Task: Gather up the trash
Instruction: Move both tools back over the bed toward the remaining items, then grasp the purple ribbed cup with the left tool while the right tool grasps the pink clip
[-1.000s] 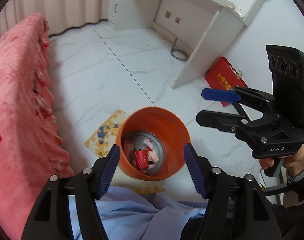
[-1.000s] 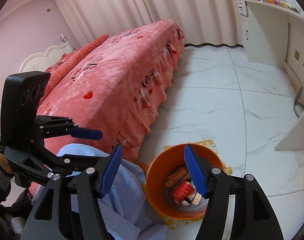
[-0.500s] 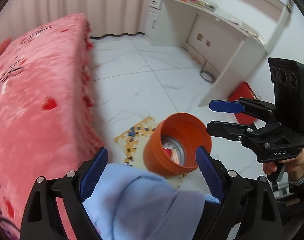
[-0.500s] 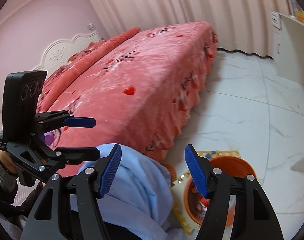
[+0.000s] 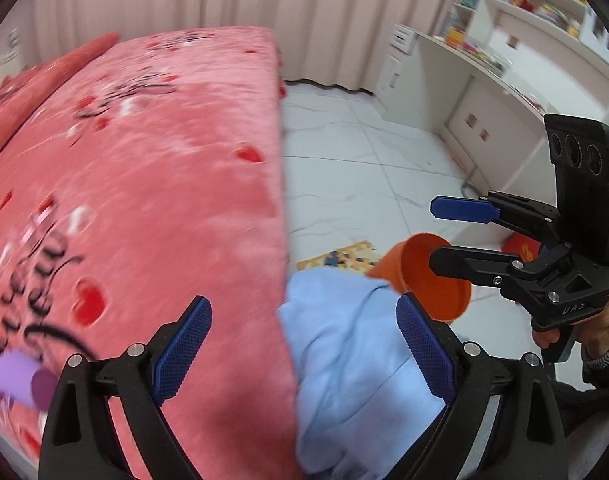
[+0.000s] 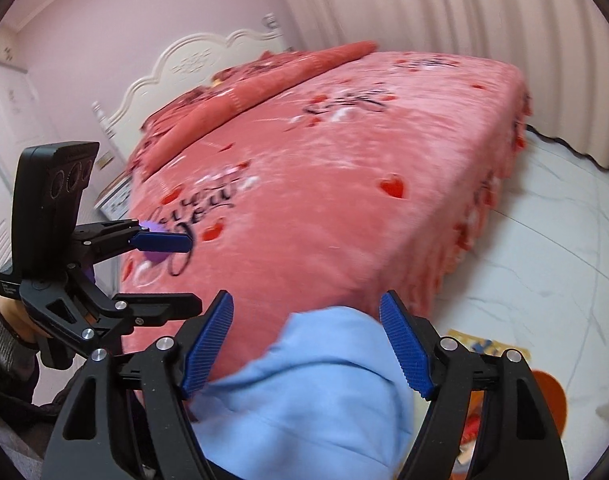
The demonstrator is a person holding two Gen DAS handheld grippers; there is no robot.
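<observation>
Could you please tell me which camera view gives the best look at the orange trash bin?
The left wrist view shows the orange trash bin best: its open rim and side are visible on the floor beside the bed, though the right hand-held gripper crosses it. In the right wrist view only an orange sliver shows behind that gripper's finger.

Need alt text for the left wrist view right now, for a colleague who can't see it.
The left gripper, its fingers opening and empty, points at a pink bed with a small purple object on it. The right gripper is also empty, in front of an orange bin on the floor.
</observation>
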